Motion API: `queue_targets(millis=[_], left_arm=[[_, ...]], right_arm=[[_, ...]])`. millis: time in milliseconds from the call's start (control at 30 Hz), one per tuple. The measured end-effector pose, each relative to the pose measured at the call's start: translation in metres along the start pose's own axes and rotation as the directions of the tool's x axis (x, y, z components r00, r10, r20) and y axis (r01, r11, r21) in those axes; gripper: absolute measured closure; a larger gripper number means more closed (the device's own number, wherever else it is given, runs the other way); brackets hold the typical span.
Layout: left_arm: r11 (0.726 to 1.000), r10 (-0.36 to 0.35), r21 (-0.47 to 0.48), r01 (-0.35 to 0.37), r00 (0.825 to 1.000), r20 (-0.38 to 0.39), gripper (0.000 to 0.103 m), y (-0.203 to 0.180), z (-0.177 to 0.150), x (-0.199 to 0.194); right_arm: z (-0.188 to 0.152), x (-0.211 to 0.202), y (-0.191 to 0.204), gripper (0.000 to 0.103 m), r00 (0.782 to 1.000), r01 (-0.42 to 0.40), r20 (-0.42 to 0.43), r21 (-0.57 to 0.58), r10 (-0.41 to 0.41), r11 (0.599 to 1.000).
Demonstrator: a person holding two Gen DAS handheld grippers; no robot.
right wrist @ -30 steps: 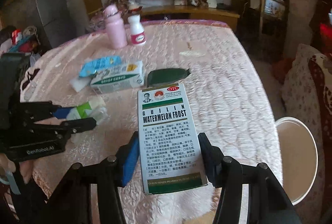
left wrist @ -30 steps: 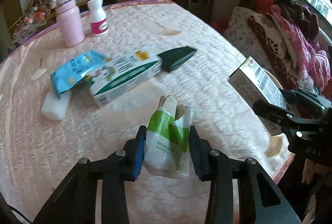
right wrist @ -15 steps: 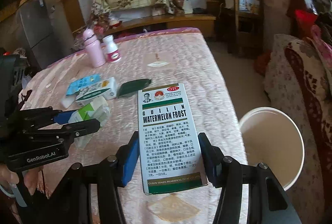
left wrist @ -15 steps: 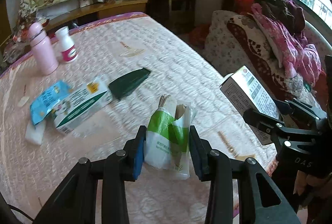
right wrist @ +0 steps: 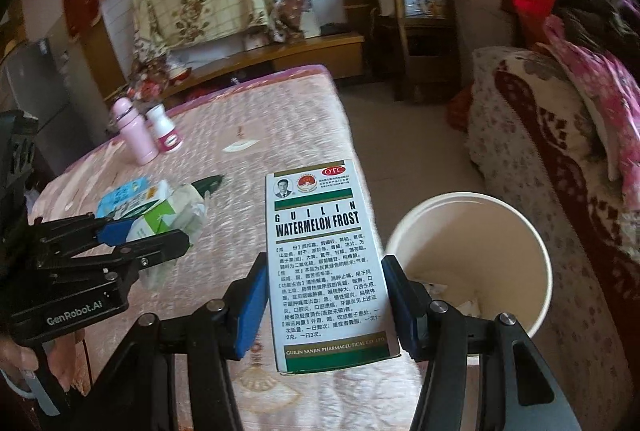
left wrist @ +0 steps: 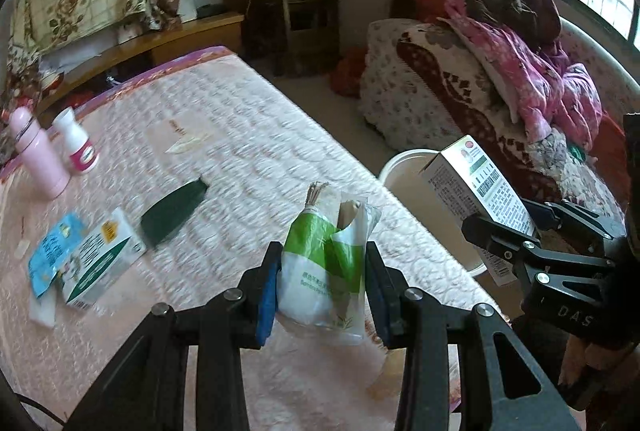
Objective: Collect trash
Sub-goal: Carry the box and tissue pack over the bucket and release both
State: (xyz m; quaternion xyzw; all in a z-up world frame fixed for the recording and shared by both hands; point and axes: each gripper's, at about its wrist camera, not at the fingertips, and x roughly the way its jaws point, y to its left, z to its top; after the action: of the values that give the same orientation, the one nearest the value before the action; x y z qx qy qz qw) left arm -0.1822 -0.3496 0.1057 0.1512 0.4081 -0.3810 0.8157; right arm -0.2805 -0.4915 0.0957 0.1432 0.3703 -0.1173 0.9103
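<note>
**Both hands loaded, bin at the bench edge**

Right now each gripper carries one piece of trash. The right gripper (right wrist: 324, 295) has its fingers clenched on the long sides of the medicine box (right wrist: 326, 255), held clear of the bench (right wrist: 280, 119). Its long axis runs along the fingers and away from the camera, printed face up, the top end pointing forward just beside the near rim of the white bin (right wrist: 472, 251). The left gripper (left wrist: 322, 283) has its fingers closed on the green-and-white wrapper (left wrist: 326, 255), which stands upright between them, its open mouth with some sticks showing at the top, pointing away over the bench.

Risks, as I judge them: the box is not yet over the bin mouth, so letting go now would likely drop it on the rim or the floor. The wrapper is soft and crumpled, so it could slide out or spill its sticks if tilted.

Farther off, still on the bench, lie a green-and-white carton (left wrist: 100, 263), a blue packet (left wrist: 52, 255) and a dark green piece (left wrist: 172, 211); a pink flask (left wrist: 36, 155) and a white bottle (left wrist: 78, 145) stand beyond.
</note>
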Motion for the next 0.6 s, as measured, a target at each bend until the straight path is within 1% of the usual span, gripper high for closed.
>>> queue_targets(millis=[100,300,600], left_arm=[[1.000,0.001,0.026,-0.001,1.000,0.002,0.062,-0.015,0.007,0.007],[0.999,-0.020,0.050,0.020,1.000,-0.003,0.062,-0.036,0.018,0.020],[0.996,-0.068,0.056,0.070,0.997,-0.037,0.062,-0.065,0.030,0.047]], right_arm=[[0.000,-0.003,-0.016,0.045,1.000,0.017,0.004,0.030,-0.017,0.999],[0.000,-0.010,-0.046,0.045,0.999,0.052,0.012,0.085,-0.053,0.995],[-0.001,-0.011,-0.090,0.045,0.995,0.098,0.003,0.157,-0.100,0.983]])
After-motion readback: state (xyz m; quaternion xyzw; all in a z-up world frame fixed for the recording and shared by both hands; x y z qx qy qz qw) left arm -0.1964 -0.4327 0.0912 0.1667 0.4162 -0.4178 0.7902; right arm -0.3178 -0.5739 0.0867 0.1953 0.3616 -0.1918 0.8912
